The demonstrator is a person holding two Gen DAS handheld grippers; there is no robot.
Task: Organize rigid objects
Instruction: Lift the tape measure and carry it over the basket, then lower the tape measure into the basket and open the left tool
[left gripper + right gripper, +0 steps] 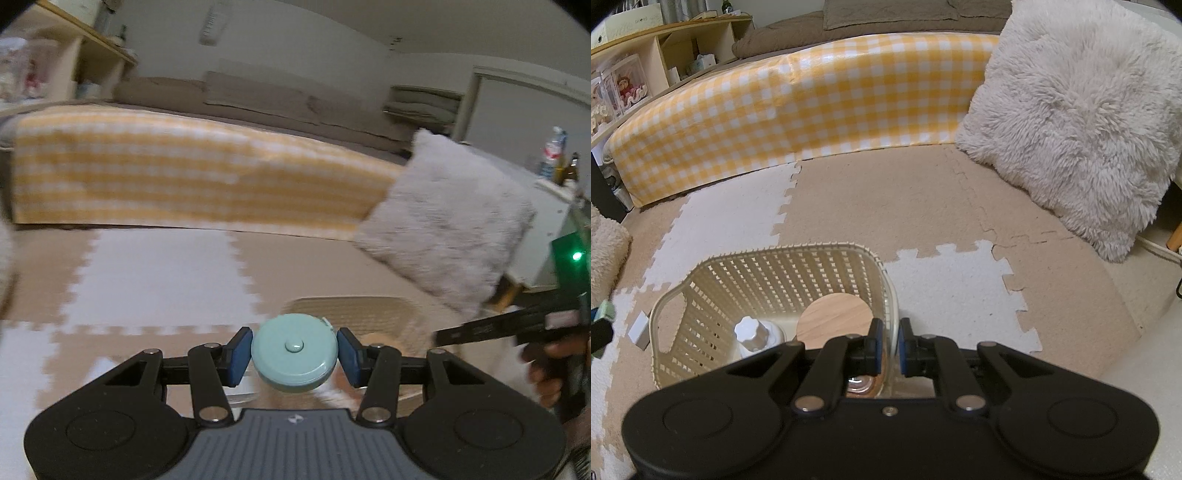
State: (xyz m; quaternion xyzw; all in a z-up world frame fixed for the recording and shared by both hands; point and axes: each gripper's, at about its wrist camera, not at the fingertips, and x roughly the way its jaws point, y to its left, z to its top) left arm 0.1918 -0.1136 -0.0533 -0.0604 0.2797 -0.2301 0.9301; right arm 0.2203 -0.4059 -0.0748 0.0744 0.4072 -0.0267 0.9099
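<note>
The round mint-green tape measure (294,357) sits clamped between the blue pads (236,356) of the left gripper (294,356), held up above the floor mat (155,280) with its button face toward the camera. Just beyond it, lower down and blurred, lies the cream lattice basket (369,310).

In the right wrist view the basket (768,273) stands on the mat of beige and white puzzle tiles (960,295). Inside it are a round wooden lid (834,317), a white container with a scalloped cap (753,334), and, partly hidden below the fingers, something glassy. A small white box (639,330) lies on the mat just left of the basket. Behind runs a low edge covered in yellow-and-white check (812,107), and a shaggy pale cushion (1071,122) leans at the right; nothing stands between the tape measure and the basket. Shelving (665,55) at the far left holds boxes whose writing is too small to read, and the bottle labels at the right of the left view are blurred.

The right gripper (889,347) has its jaws drawn almost together, pinching the basket's right rim (892,314) between its pads. In the left view, a hand (546,369) shows at the right edge, holding the dark body of the other gripper.
</note>
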